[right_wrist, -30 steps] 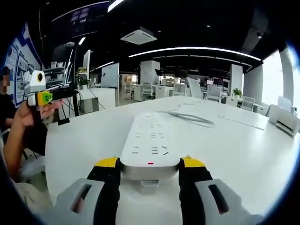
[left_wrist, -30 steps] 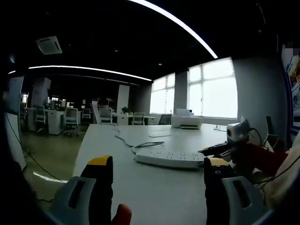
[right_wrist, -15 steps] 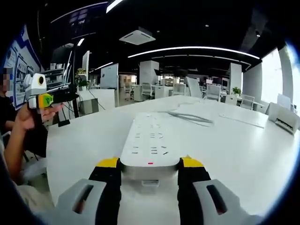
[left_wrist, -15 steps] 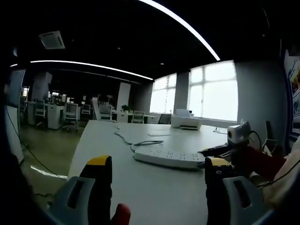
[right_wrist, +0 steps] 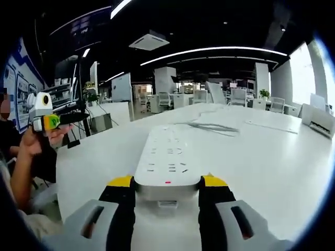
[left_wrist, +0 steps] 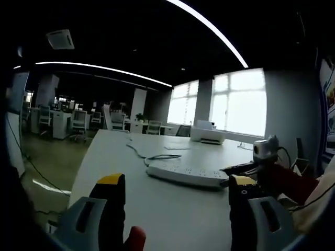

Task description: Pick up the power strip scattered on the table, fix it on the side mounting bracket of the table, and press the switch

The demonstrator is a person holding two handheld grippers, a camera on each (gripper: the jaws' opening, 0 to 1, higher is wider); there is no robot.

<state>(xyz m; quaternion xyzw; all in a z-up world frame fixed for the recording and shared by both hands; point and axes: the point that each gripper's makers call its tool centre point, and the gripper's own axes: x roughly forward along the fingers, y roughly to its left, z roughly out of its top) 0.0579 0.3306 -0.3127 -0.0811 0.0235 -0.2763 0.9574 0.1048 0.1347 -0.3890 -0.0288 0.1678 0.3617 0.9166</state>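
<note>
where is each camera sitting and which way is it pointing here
Left gripper view: rides on the left gripper, open and empty, facing across the white table toward bright windows; the right gripper enters from the right.
Right gripper view: rides on the right gripper, looking down the long white power strip it clamps; a hand holds the left gripper at left.
Shared: power strip, table.

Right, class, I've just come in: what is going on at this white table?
A person is working with two handheld grippers at a white table. The right gripper has its jaws closed on the near end of a white power strip, whose cable trails away across the table. The left gripper is open and holds nothing. The strip is not yet on any bracket.
</note>
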